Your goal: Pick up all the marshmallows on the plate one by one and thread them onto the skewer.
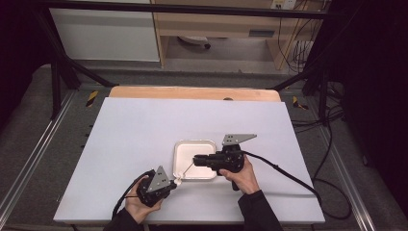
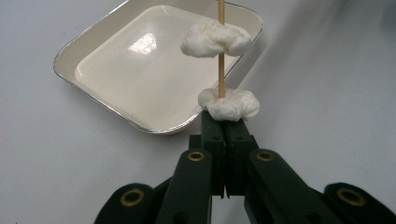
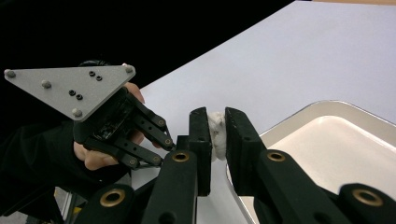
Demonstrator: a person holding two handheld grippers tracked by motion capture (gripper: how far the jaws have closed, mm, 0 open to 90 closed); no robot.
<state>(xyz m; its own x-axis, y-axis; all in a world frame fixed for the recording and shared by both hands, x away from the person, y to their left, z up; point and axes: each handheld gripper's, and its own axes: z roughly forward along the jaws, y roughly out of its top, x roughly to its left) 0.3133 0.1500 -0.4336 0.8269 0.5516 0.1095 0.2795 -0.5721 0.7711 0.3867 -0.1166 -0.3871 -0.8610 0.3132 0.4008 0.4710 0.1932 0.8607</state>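
White table point(image 1: 144, 130), skewer point(image 2: 221, 51) clamped in left gripper point(image 2: 224, 128) fingers (right perhaps pinching marshmallow point(image 3: 217, 130))

The white table point(image 1: 144, 130) shows a strip of bare wood point(image 1: 192, 93) along its far edge. Black frame bars point(image 1: 62, 62) rise at its far left and far right. Beyond stand a white cabinet point(image 1: 103, 33) on the left and a wooden shelf unit point(image 1: 216, 24) at centre. Loose cables point(image 1: 300, 48) hang far right.
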